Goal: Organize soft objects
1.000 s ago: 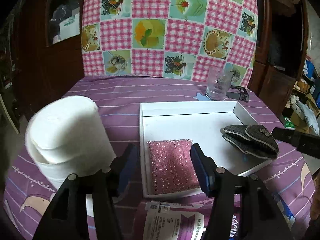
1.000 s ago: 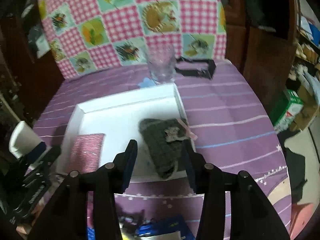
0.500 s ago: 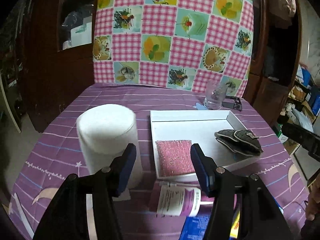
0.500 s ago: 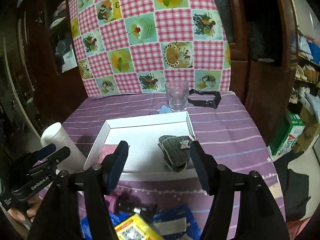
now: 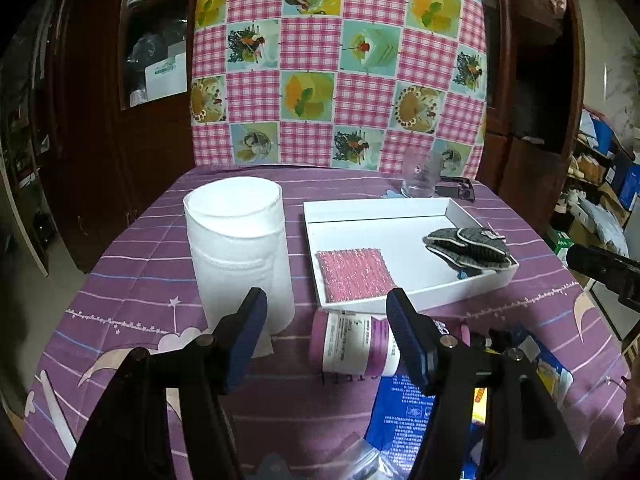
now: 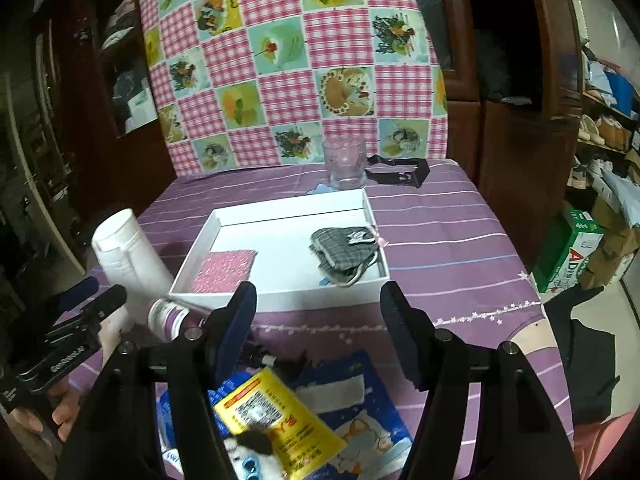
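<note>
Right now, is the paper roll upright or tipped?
Upright: the paper roll stands on end on the tablecloth, left of the tray.

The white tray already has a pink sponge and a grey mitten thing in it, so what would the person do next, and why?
Probably reach the left gripper, empty with jaws opening, toward the white paper roll. It stands outside the white tray, while the pink sponge and grey gloves already lie inside.
</note>
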Demonstrator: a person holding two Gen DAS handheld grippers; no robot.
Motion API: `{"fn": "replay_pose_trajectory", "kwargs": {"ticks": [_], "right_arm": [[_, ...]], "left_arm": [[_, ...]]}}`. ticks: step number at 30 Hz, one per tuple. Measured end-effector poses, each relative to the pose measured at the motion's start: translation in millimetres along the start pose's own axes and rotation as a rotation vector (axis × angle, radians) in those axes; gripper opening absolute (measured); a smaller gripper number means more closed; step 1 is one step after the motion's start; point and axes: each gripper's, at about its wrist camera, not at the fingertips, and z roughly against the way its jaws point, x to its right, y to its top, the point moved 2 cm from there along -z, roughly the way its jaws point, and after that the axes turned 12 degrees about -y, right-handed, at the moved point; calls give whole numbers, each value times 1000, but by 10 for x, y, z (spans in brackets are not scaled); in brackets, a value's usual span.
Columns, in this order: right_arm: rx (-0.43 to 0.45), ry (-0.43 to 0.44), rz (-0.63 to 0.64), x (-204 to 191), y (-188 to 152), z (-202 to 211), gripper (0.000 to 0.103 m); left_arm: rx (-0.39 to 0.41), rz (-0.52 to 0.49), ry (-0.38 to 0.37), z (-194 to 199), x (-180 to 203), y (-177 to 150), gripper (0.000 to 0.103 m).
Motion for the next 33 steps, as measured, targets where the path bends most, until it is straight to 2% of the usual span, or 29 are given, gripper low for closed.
{"fn": "replay_pose_trajectory", "kwargs": {"ticks": [6, 15, 20, 25, 33], "right_arm": [[-1, 37, 8, -40, -121, 71, 65], [-30, 47, -1, -16, -380, -33, 65], [-71, 56, -15, -10, -457, -129, 65], [-64, 65, -3, -81, -495, -90, 65], [-80, 89, 23, -166, -533, -57, 65]], "left_arm": [[1, -4, -24, 38, 30, -145, 63], [-8, -23, -27, 21, 39, -342, 63], [-49, -30, -60, -7, 94, -427, 63], [-79, -72, -68, -10, 205, -489, 63], [-110, -53, -104, -22, 223, -518, 63]]}}
